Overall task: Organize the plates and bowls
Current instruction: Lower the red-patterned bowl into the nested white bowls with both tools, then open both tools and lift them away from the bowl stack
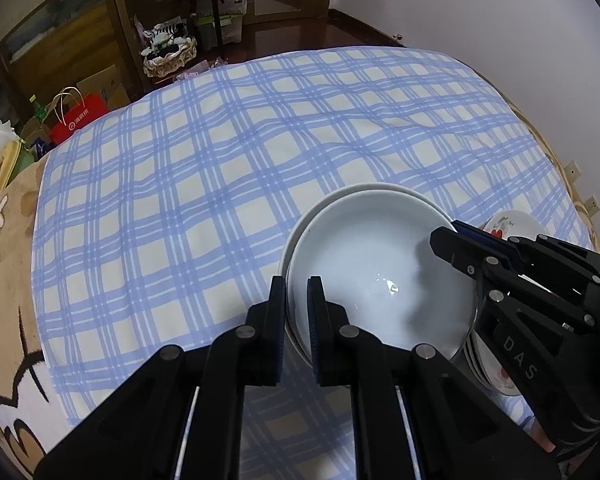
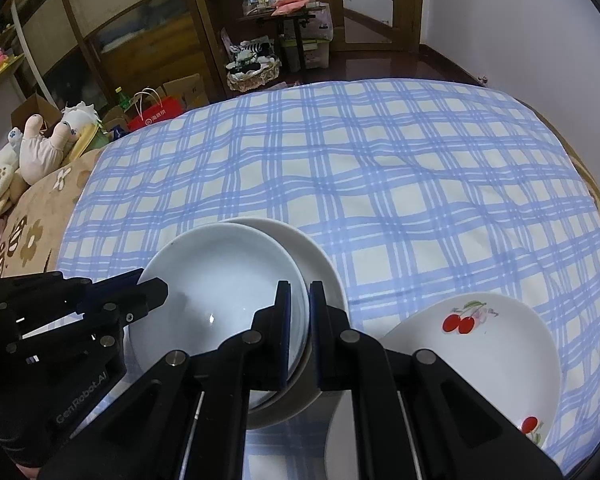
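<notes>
Together, our two claws pinch one pale blue-white bowl (image 1: 376,276) by opposite sides of its rim: the left claw (image 1: 296,300) is pressed onto the near-left rim, the right claw (image 2: 300,308) onto the right rim. Each pair of fingers stands nearly together, with only the bowl's wall between the pads.

From the left wrist we see the bowl sitting inside a second white bowl (image 1: 364,190), whose rim shows as a thin crescent behind it. The cherry-print plates (image 1: 512,224) are mostly hidden behind the right claw there. From the right wrist the top cherry-print plate lies in full view, just right of the bowls, and the lower bowl's rim spreads wider on the far right side.

Our bowl opens upward, tilted slightly toward the cameras; being round, it has no long axis.

All the dishes sit near the front edge of a bed covered by a blue-checked sheet (image 2: 380,168). Beyond them the sheet is bare to its far edge, with a tan flowered blanket (image 2: 32,232) along the left side.
</notes>
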Tool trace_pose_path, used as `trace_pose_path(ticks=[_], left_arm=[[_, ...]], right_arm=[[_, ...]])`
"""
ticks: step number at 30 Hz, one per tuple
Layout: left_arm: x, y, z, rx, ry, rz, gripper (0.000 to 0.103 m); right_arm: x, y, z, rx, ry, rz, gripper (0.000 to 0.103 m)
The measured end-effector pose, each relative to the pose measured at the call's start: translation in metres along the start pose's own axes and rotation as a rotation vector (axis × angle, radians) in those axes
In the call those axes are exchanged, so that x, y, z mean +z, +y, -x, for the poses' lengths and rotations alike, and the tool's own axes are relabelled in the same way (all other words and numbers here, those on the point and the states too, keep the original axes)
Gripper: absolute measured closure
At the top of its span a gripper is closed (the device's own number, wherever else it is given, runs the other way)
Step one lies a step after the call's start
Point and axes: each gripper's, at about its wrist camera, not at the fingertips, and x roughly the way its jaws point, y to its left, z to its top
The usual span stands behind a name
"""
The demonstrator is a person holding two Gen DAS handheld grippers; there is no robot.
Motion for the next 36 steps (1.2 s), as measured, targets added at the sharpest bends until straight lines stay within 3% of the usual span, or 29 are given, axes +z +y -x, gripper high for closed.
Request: trace_pose_path(ticks=[14, 21, 24, 26, 28, 31, 34, 36], left_arm=[[-0.001, 0.004, -0.001, -0.018, 0.019, 0.025, 0.088], [0.004, 0.007, 0.001, -0.082, 0.023, 0.035, 0.086], [0.005, 0.008, 0.003, -0.064, 0.019, 0.031, 0.085], [0.005, 0.009, 0.006, -0.048, 0.014, 0.027, 0.080], [0.005, 0.014, 0.010, -0.043, 0.003, 0.048, 0.052], [0.007, 0.022, 0.020, -0.011, -0.049, 0.065, 0.042], [0.009, 0.032, 0.023, -0.008, -0.057, 0.089, 0.030], [0.011, 0.039, 0.022, 0.000, -0.048, 0.102, 0.027]], right_arm=[[-0.003, 0.001, -0.003, -0.029, 0.009, 0.022, 0.093], [-0.003, 0.003, -0.003, -0.045, 0.012, 0.034, 0.092], [-0.002, 0.003, -0.003, -0.042, 0.025, 0.028, 0.092], [-0.002, 0.003, -0.004, -0.042, 0.032, 0.028, 0.093], [-0.001, 0.002, -0.003, -0.040, 0.032, 0.028, 0.092], [-0.001, 0.002, -0.002, -0.036, 0.025, 0.027, 0.092], [0.001, -0.001, 0.004, -0.040, 0.013, 0.022, 0.092], [0.002, -0.003, 0.007, -0.034, 0.011, 0.026, 0.092]])
